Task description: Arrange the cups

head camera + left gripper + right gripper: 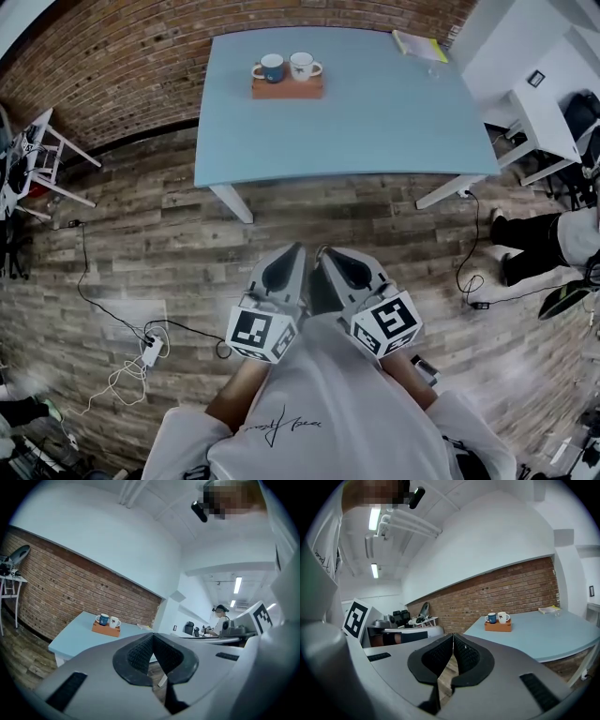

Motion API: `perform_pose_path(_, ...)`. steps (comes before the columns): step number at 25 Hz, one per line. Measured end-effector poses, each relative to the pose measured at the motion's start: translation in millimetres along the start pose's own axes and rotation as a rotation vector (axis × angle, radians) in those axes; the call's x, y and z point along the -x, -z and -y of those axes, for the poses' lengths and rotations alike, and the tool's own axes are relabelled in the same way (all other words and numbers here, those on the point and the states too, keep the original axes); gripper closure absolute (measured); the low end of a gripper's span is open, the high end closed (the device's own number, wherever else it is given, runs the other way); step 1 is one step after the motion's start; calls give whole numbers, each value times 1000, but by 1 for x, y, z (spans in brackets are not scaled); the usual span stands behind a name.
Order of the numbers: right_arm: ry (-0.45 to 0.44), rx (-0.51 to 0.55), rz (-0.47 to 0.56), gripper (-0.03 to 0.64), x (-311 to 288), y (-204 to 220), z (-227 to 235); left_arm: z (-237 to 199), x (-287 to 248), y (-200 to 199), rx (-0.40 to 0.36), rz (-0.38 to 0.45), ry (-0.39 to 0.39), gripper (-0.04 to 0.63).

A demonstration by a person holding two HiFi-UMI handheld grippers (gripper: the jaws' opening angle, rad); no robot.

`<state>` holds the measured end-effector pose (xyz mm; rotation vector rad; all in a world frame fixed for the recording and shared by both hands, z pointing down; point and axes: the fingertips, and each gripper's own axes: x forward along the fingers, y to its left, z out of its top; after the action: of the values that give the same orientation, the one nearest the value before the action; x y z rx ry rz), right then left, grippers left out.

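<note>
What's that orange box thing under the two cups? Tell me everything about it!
The box is low, long and rectangular, brownish-orange, and looks like wood. It lies flat on the light blue table, near the far edge by the brick wall and a little left of the middle. A blue cup and a white cup stand upright on it, side by side. Nothing else touches it.

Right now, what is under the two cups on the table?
A low orange-brown block, with the blue cup and white cup side by side on top. The block rests on the light blue table. The table surface beneath the block is covered.
</note>
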<state>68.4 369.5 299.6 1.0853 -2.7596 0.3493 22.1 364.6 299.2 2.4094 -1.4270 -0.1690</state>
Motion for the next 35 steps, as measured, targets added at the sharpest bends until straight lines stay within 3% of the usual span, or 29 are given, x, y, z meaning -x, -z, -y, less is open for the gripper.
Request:
perform_pose_path(17,16,-32,11,597,-48,-20,65,-38,-72,-18,37,-4,-21,589)
perform_pose_path(35,-63,-70,-47,596,-129,-40,151,-92,-181,-31,67,-61,-79,588)
